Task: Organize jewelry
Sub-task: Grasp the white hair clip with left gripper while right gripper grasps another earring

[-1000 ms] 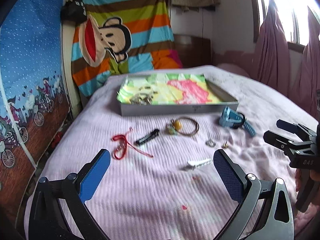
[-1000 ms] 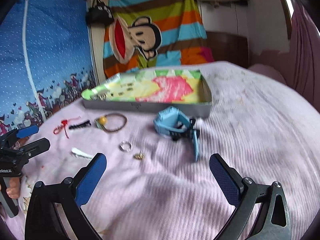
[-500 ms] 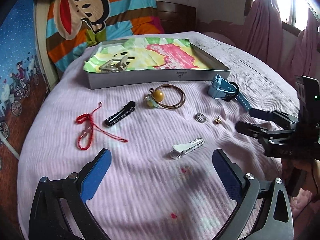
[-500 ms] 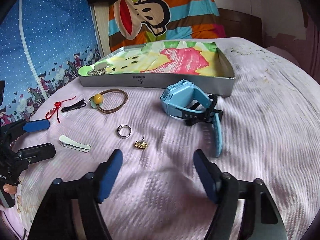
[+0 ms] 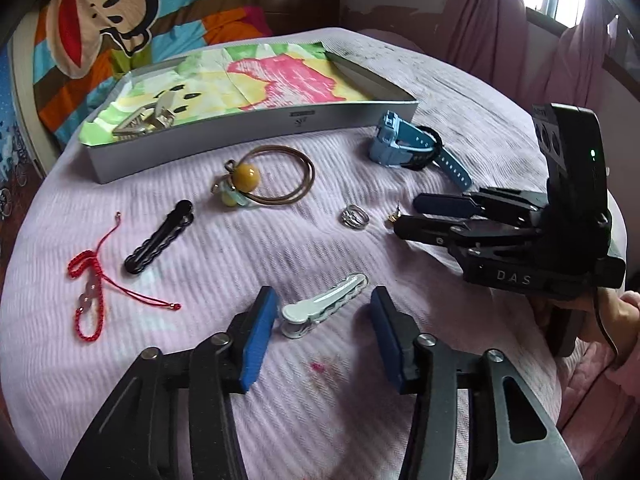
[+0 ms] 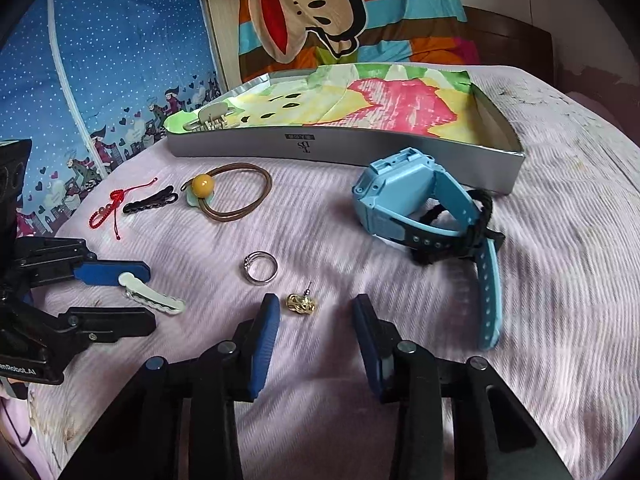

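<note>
The left gripper (image 5: 324, 312) is standing open around a white hair clip (image 5: 325, 309), pads not touching it. The right gripper (image 6: 314, 314) is standing open around a gold earring (image 6: 301, 304). A ring (image 6: 261, 267) is lying just beyond, with a blue watch (image 6: 416, 208), a hair tie (image 6: 232, 196), a black clip (image 5: 160, 242) and a red cord (image 5: 90, 292) lying on the pink bedspread (image 6: 560, 280) before the box (image 6: 320, 146).

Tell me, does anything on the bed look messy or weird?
Two small things. There is a pink stain on the blanket, just in front of the left gripper. And only one clip lies in the box, while the blue watch lies tipped on its side outside it.
</note>
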